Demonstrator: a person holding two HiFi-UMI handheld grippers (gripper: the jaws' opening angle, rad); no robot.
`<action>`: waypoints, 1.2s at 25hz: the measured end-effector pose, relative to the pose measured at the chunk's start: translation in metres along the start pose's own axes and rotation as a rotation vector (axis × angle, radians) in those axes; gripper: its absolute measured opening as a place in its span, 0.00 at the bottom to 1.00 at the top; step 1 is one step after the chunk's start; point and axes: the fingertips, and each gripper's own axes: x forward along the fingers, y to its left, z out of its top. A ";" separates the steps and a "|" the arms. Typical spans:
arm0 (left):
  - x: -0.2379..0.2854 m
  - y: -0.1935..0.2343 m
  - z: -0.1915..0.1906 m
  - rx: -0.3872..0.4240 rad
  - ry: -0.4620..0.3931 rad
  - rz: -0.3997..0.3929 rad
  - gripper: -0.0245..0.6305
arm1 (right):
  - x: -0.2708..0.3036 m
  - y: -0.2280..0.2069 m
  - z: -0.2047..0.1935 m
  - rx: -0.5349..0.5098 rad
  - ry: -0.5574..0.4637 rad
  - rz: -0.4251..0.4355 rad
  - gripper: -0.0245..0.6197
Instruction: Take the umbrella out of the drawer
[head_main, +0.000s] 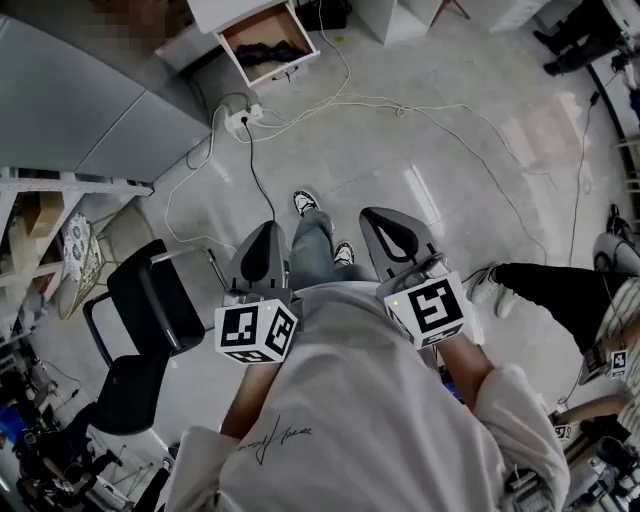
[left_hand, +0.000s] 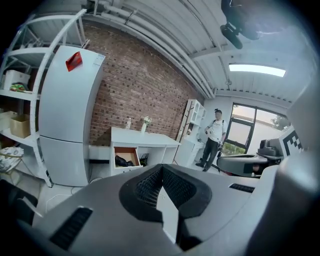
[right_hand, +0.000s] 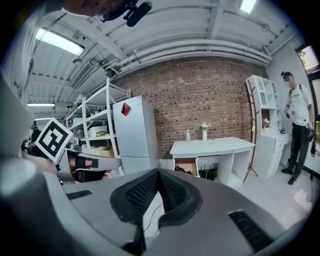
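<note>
1. Left tongs (left_hand: 161, 171): jaws together at the tips, nothing held. Right tongs (right_hand: 158, 174): likewise closed and empty. Both sit low in the head view, close to the person's body.
2. The drawer (head_main: 285, 68) stands pulled out at the top of the head view, under the white counter (right_hand: 210, 146). A dark bundle (head_main: 270, 50) lies inside, probably the umbrella; it is too small to confirm. It is well apart from both tongs.
3. Risk: loose cables (head_main: 330, 100) and a power strip (head_main: 240, 120) lie on the floor between the person and the drawer, so a foot could snag on the approach.
4. Risk: the tongs arriving closed would push the bundle deeper rather than grip it.
5. Risk: soft folded fabric may slip from a shallow pinch or catch on the drawer wall when lifted.
</note>
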 end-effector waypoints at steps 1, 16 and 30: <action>0.004 0.001 0.001 -0.003 -0.004 -0.002 0.06 | 0.003 -0.001 -0.001 -0.006 0.012 0.005 0.06; 0.095 0.045 0.063 -0.027 -0.011 -0.004 0.06 | 0.106 -0.050 0.041 -0.030 0.041 0.017 0.06; 0.173 0.105 0.131 -0.009 -0.026 -0.044 0.06 | 0.212 -0.071 0.091 -0.027 0.073 0.043 0.06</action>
